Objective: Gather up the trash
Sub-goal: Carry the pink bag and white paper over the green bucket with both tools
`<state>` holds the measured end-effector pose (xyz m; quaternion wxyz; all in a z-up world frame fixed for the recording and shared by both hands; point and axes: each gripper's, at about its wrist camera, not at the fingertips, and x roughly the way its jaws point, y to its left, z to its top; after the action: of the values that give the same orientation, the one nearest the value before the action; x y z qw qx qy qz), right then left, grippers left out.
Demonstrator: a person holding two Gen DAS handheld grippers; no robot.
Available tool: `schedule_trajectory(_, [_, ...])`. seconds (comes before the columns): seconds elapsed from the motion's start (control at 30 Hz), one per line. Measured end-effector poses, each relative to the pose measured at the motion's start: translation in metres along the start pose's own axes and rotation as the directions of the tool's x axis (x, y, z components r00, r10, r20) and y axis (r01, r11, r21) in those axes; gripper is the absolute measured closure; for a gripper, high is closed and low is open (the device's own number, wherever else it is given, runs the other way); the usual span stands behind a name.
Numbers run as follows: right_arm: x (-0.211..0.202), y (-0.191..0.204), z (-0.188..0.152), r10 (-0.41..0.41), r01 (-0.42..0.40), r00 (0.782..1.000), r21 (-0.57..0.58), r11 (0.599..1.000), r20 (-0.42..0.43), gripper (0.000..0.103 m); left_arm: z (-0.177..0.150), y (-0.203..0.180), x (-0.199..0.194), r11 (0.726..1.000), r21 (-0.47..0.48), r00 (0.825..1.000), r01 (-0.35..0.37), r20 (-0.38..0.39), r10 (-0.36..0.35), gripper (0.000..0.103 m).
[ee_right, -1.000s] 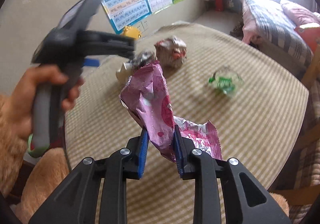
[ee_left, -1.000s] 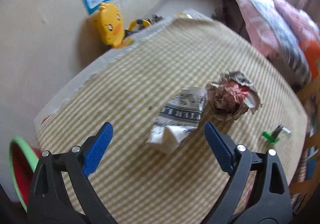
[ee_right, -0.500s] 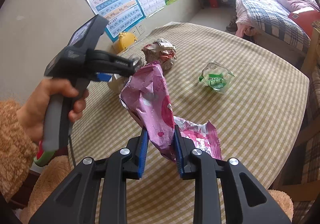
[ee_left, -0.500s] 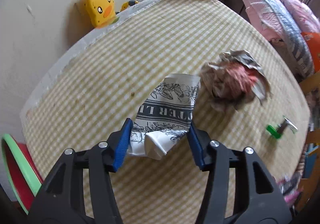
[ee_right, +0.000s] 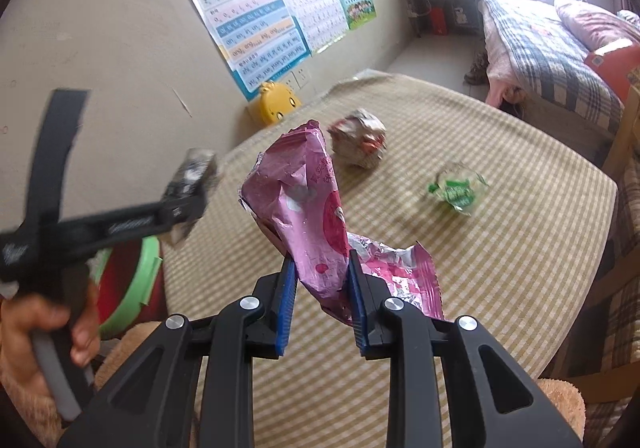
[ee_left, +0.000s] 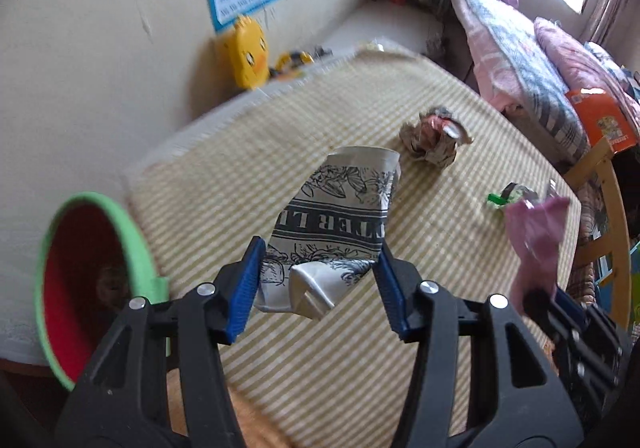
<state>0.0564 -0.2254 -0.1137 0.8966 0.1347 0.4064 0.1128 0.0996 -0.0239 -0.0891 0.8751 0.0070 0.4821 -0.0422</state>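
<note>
Trash in both tools at once, most likely so that one trip to the bin (ee_left: pixel 136 244) clears two pieces. Left tool (ee_left: pixel 318 284) clenched on the crushed paper cup (ee_left: pixel 340 224), blue pads pressed against its two sides at roughly half spread, cup carried clear of the checked bench (ee_left: pixel 360 368) and poking forward over it. Held by the crumpled base end, presumably because that part gives under the pads and grips well. Right tool (ee_right: pixel 322 298) clamped nearly closed on the pink foil wrapper (ee_right: pixel 304 203), pinched at a narrow waist so that one end stands up ahead of the pads and the torn end trails off to the right. Same wrapper visible at the right edge of the left view, just beside the left tool. Green-rimmed red bin sitting below the near left edge of the bench, mouth tilted toward the tools, apparently the place for both loads. Still lying on the bench: a crumpled paper ball (ee_right: pixel 360 145) and a green-and-clear wrapper (ee_right: pixel 458 191), well apart from each other and from both tools. Yellow duck toy (ee_right: pixel 278 103) against the wall behind the bench, no part of the job by the look of it.
</note>
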Motion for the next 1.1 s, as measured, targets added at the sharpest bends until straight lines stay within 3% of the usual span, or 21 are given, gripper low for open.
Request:
schedule_trajectory(0.37, [-0.028, 0.047, 0.009, 0.040, -0.040, 0.998, -0.019, 0.999, 0.043, 0.079, -0.026, 0.032, -0.060, 0.999, -0.025, 0.993, -0.035, 0.108, 0.037, 0.051])
schedule_trajectory(1.1, [-0.026, 0.119, 0.010, 0.095, -0.090, 0.995, -0.141, 0.986, 0.030, 0.079, -0.044, 0.084, -0.080, 0.990, -0.134, 0.986, -0.040, 0.153, 0.061, 0.051])
